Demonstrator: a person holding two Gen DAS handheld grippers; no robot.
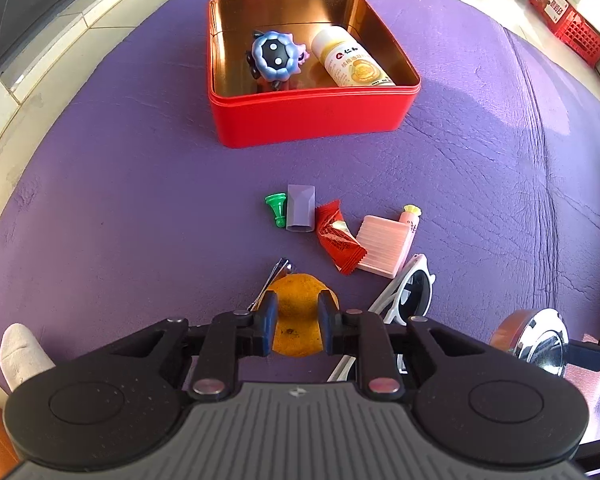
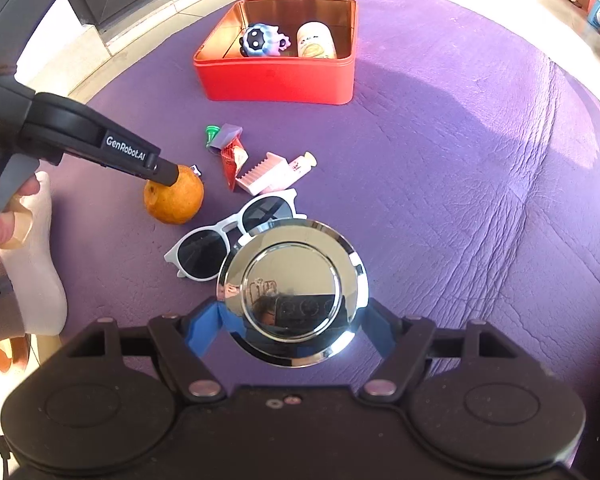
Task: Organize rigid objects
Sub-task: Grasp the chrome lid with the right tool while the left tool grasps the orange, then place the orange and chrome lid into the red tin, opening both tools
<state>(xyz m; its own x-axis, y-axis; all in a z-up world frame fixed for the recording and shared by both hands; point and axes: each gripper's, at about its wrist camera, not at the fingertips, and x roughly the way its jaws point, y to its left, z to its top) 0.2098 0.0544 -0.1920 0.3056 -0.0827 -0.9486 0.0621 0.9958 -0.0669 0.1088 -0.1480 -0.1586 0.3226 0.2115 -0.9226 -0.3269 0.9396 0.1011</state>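
My left gripper (image 1: 298, 312) points down over an orange (image 1: 298, 336) on the purple mat. Its dark pads stand a narrow gap apart, and the orange is wider than that gap. In the right wrist view one of its fingertips (image 2: 167, 174) sits at the orange's (image 2: 176, 202) top; I cannot tell if it touches. My right gripper (image 2: 296, 332) is shut on a round chrome disc (image 2: 292, 292), lifted above white sunglasses (image 2: 204, 248). A red tin (image 1: 312, 120) farther off holds a blue toy figure (image 1: 274, 58) and a white bottle (image 1: 352, 64).
Between orange and tin lie a green piece (image 1: 276, 208), a grey block (image 1: 300, 208), a red wrapper (image 1: 338, 240), a pink ridged block (image 1: 384, 246), a pink tube (image 1: 411, 218) and a nail clipper (image 1: 276, 276). A red crate (image 1: 568, 20) stands on the floor far right.
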